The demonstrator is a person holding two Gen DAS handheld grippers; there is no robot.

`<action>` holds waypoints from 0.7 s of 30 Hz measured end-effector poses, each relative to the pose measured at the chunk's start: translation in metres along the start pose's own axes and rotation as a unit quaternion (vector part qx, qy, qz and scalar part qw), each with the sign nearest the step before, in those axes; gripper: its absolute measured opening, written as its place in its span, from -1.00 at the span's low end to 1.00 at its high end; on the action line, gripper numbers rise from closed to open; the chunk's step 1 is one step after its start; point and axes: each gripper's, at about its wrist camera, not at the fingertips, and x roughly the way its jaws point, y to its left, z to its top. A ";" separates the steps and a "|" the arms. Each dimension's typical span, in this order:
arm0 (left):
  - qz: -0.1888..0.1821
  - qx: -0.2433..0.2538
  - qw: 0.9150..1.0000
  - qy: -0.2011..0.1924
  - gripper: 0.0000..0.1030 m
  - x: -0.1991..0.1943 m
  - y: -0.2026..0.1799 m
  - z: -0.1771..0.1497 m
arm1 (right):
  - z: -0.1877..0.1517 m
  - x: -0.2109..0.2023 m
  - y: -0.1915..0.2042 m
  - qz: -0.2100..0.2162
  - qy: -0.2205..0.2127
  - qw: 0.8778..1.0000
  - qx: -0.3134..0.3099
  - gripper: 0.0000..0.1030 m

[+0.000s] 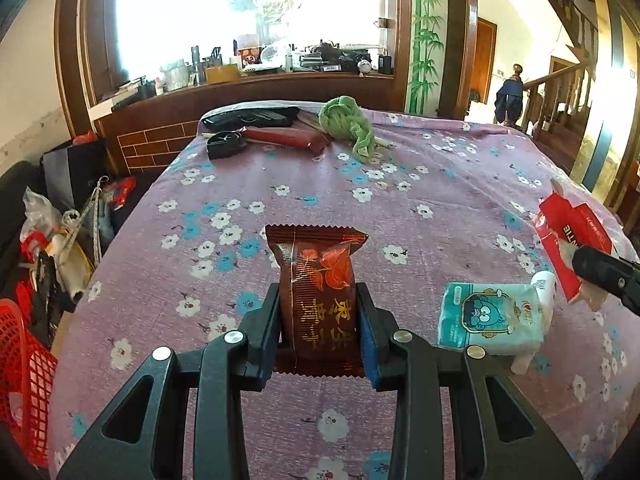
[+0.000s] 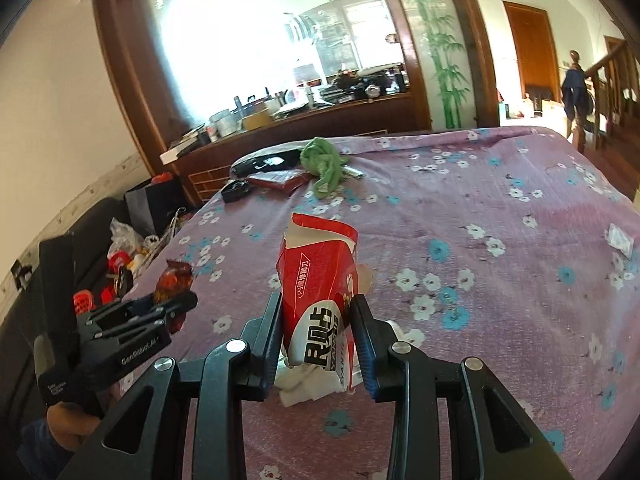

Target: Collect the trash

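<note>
So both hands are busy here. The left tool [image 1: 319, 320] is clamped on a dark red snack wrapper [image 1: 318, 280] with gold characters; the packet sits squeezed between the two fingers with its crimped top poking out ahead of them, held over the table with the purple flowered tablecloth [image 1: 440, 200]. From the right wrist view you can see that same left tool [image 2: 176, 304] off to the left with the wrapper [image 2: 175, 278] sticking out of it.

The right tool [image 2: 316, 328] is closed on a crumpled red and white paper box [image 2: 316, 280], torn open at the top, with some white tissue [image 2: 308, 384] bunched under it near the base of the fingers. In the left view the box [image 1: 568, 236] shows at the right edge, gripped from the side.

Lying on the cloth just right of the left tool is a teal pack of tissues [image 1: 492, 316] with a cartoon face, touching a white tube-ish thing [image 1: 544, 284] I can't identify. Far end of the table: a green rag [image 1: 348, 124], a flat red packet [image 1: 288, 138] and some black items. A red mesh basket [image 1: 20, 368] sits low on the left, off the table
</note>
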 end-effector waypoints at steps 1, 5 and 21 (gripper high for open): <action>0.000 -0.001 1.000 0.000 -0.36 0.000 0.000 0.000 | -0.001 0.001 0.001 0.000 0.002 1.000 -0.003 -0.30; 0.005 0.006 1.000 -0.007 -0.36 -0.002 -0.002 0.001 | -0.002 0.003 0.005 0.000 0.006 1.000 -0.013 -0.30; 0.015 0.008 1.000 -0.013 -0.38 -0.003 -0.002 0.000 | -0.003 0.002 0.007 0.001 0.006 1.000 -0.013 -0.30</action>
